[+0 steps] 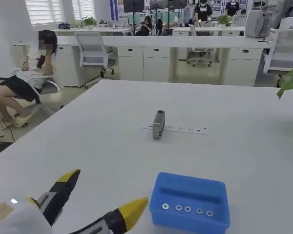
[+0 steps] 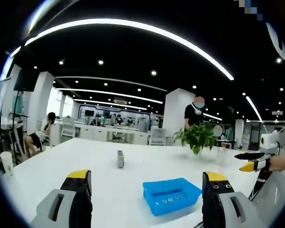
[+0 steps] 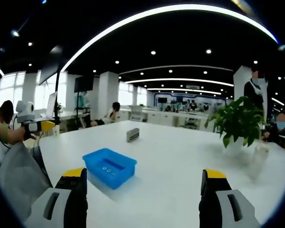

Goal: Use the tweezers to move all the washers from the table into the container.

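Left claw (image 1: 106, 190) beside container (image 1: 185, 184) of washers (image 1: 187, 209)

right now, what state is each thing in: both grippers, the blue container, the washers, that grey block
left gripper, jaws open, holding nothing
right gripper, jaws open, holding nothing
blue container, upright on the table, no lid
washers, five lying flat in a row inside the container
grey block, resting on the table, apart from the container
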Action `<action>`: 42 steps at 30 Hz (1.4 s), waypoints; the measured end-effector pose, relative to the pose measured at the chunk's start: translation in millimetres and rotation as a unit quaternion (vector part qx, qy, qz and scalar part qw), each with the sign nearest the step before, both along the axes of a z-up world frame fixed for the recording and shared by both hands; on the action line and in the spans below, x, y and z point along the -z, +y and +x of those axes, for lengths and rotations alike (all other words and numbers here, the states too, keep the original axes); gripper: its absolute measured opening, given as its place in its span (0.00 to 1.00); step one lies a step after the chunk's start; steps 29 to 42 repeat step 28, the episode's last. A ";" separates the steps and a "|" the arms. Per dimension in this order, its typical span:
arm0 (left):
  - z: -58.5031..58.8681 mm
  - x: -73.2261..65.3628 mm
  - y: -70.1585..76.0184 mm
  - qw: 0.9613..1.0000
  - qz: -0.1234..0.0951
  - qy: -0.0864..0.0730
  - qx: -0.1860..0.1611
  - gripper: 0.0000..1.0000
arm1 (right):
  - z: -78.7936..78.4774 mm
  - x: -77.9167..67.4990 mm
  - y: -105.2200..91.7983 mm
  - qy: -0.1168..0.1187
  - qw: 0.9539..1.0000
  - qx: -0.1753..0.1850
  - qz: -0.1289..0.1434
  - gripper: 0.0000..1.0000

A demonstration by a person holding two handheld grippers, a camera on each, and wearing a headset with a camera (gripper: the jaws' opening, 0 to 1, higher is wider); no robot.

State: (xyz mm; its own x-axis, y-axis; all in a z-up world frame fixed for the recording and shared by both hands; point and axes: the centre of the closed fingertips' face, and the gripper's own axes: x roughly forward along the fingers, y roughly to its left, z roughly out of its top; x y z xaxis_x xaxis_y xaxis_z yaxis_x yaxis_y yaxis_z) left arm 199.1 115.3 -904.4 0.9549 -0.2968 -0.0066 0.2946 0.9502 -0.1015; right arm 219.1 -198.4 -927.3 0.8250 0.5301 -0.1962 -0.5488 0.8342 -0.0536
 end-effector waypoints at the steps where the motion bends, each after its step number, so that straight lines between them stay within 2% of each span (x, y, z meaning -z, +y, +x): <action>1: 0.1 1.4 0.0 1.000 0.005 0.003 -0.001 0.99 | 0.2 1.2 -0.3 0.004 1.000 0.001 0.001 0.99; 5: 0.0 4.0 0.3 1.000 0.009 0.007 0.000 0.99 | 0.2 2.9 0.0 0.016 1.000 0.001 0.018 0.99; 7: 0.3 7.5 3.2 1.000 0.017 0.015 -0.007 0.99 | 0.5 3.3 -1.1 0.019 1.000 0.004 0.024 0.99; 12: 0.1 11.3 3.9 1.000 0.014 0.023 -0.004 0.99 | 0.6 7.6 -4.0 0.034 0.999 0.012 0.031 0.97; 16: 0.6 17.1 2.3 0.999 0.018 0.037 0.000 0.99 | 0.6 8.5 -4.3 0.037 0.999 0.014 0.032 0.96; 17: 1.1 21.9 1.2 0.999 0.019 0.049 0.003 0.99 | 0.6 8.9 -4.4 0.038 0.999 0.014 0.031 0.96; 19: 1.1 25.0 0.4 0.998 0.023 0.057 0.005 0.99 | 0.5 10.0 -4.8 0.041 0.999 0.016 0.032 0.95; 23: -0.1 21.9 -0.4 0.998 0.030 0.049 0.006 0.99 | 0.9 10.3 -6.3 0.044 0.998 0.019 0.036 0.94; 28: 0.0 25.0 1.8 0.998 0.033 0.056 0.001 0.99 | 0.9 11.4 -5.8 0.047 0.998 0.017 0.037 0.93; 42: 0.0 25.0 1.8 0.998 0.033 0.056 0.001 0.99 | 0.9 11.4 -5.8 0.047 0.998 0.017 0.037 0.93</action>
